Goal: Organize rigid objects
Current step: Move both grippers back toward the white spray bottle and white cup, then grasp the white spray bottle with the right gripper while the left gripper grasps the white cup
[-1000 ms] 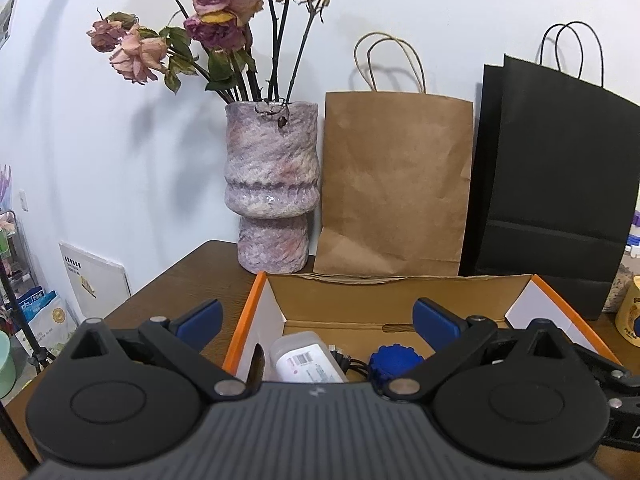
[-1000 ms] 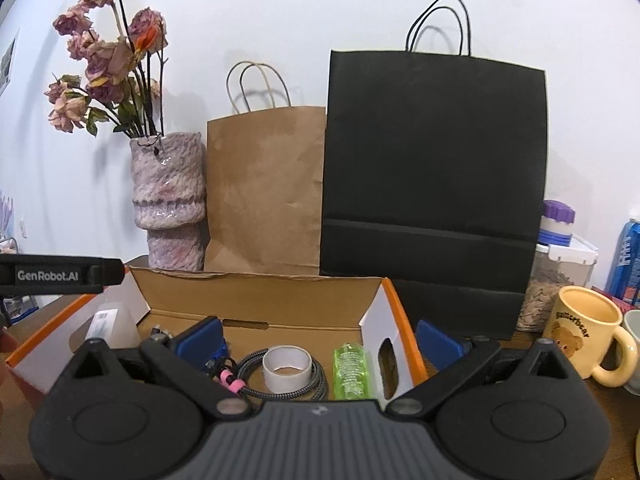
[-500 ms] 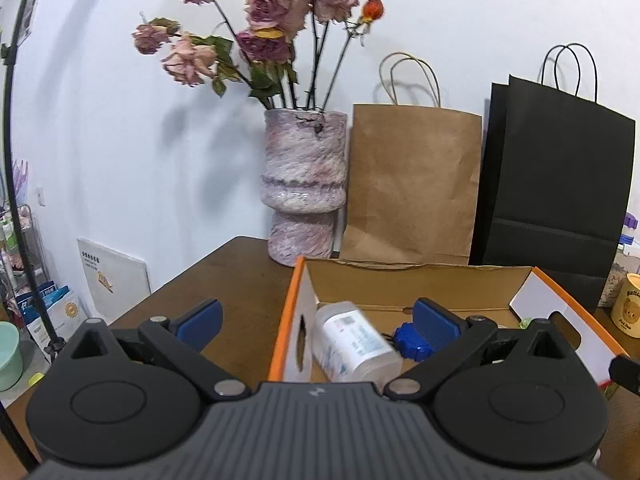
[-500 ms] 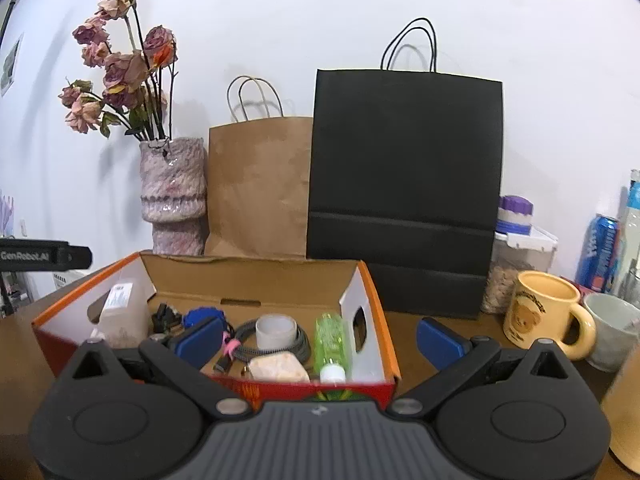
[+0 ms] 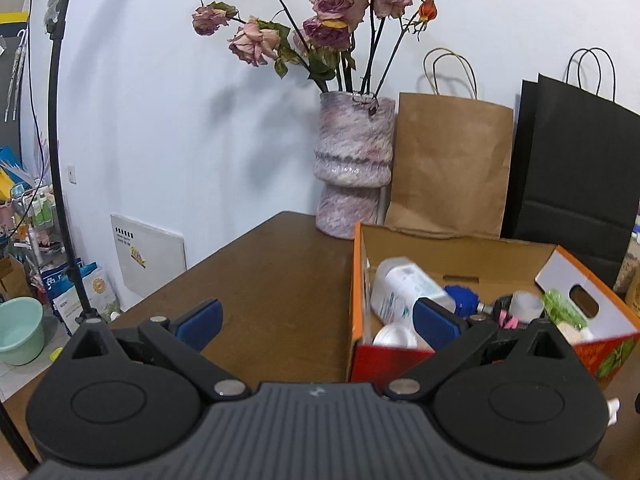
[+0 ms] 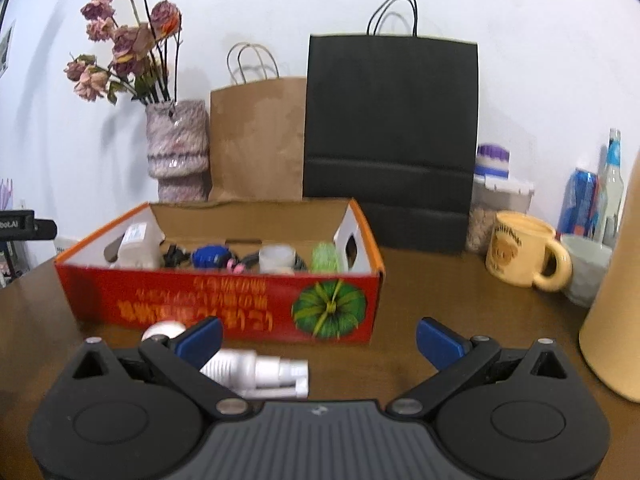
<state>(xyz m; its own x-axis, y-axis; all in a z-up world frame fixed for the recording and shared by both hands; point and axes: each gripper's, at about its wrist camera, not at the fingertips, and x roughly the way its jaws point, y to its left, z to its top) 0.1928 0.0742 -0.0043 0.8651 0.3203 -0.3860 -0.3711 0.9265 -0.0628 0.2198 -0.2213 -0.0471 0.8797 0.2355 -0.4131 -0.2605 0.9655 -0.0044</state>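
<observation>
Cardboard box [image 6: 224,304] already holds several items; a white pump dispenser [image 6: 256,372] remains on the table [image 6: 440,292]. Left gripper [image 5: 316,320] and right gripper [image 6: 320,338] both spread apart, empty.

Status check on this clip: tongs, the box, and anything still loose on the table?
Both tongs open, empty: left, right. Box holds bottles and clutter. White pump bottle lies outside, in front of it. Path clear.

Handheld grippers: black housings, blue finger pads.
Left gripper [image 5: 316,318] and right gripper [image 6: 318,336]: ribbed grey centre plate at 6 o'clock, round black discs, silver pivot screws.
</observation>
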